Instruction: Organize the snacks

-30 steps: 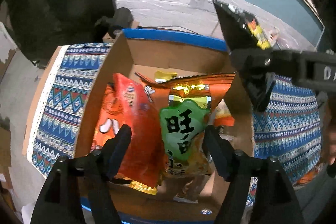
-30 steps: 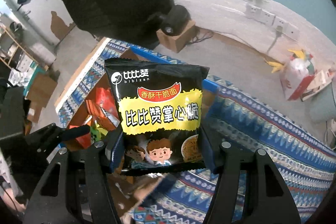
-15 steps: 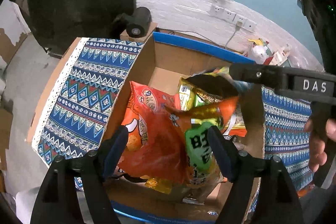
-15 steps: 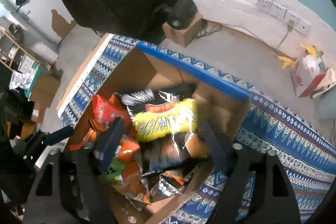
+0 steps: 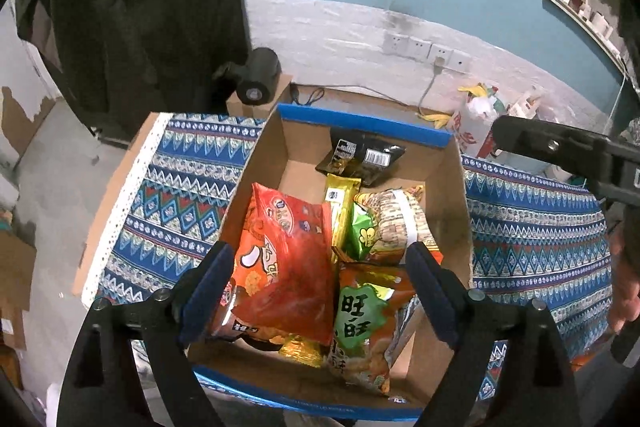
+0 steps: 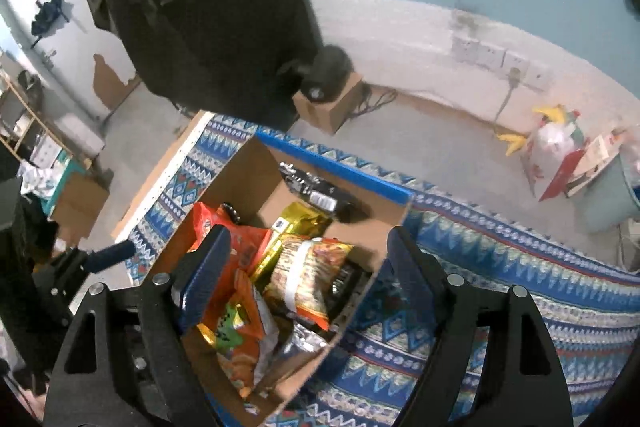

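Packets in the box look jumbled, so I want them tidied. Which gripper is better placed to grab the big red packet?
Probably the left gripper: its open jaws already frame the red packet in the box. The right gripper, also open, hangs over the striped packet.

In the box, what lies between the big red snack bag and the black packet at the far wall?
In the left wrist view, bare cardboard floor of the box separates the red snack bag from the black packet; only a gold packet sits beside that stretch.

Left tongs [image 5: 316, 291] jaws spread wide, just opened further, gripping nothing; right tongs [image 6: 308, 277] likewise.
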{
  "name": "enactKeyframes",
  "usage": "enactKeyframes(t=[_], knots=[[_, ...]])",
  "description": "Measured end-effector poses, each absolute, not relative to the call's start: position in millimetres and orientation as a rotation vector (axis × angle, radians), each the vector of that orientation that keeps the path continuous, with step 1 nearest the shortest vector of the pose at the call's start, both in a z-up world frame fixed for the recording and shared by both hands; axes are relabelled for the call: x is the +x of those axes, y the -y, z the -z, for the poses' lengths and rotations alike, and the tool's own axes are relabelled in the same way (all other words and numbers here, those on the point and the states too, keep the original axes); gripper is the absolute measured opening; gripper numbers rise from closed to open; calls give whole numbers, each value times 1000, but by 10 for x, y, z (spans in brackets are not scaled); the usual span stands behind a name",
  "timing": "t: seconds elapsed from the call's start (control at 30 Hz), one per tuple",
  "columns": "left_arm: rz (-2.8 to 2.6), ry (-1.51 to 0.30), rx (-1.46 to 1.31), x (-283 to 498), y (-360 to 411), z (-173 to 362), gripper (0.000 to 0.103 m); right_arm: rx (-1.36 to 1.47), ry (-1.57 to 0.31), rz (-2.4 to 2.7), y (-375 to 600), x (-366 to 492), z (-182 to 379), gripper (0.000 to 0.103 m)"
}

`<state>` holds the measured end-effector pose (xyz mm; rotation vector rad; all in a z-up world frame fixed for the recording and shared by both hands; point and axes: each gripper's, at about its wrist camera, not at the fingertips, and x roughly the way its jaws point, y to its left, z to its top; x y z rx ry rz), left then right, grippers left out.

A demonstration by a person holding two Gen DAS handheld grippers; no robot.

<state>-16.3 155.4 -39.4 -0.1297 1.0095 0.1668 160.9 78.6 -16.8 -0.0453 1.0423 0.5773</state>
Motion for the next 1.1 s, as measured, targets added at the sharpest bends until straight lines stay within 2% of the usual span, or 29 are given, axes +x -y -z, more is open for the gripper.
enactKeyframes(t=[0.1,0.23,0.57,1.1], knots=[[-179,-992,-103,-189,-1501,326,90,-43,-1014,-559,-678,1525,101,80],[-197,-971,-51,-209,-1415,257,99,-53,-981,-535,-552,1415,34,80],[-197,-928,-18,-240,-1244,104,100,-85,-892,-466,-145,1213,-76,80],[-195,-913,19,-203,-1009,23,101,-91,-916,-445,170,1091,34,80]])
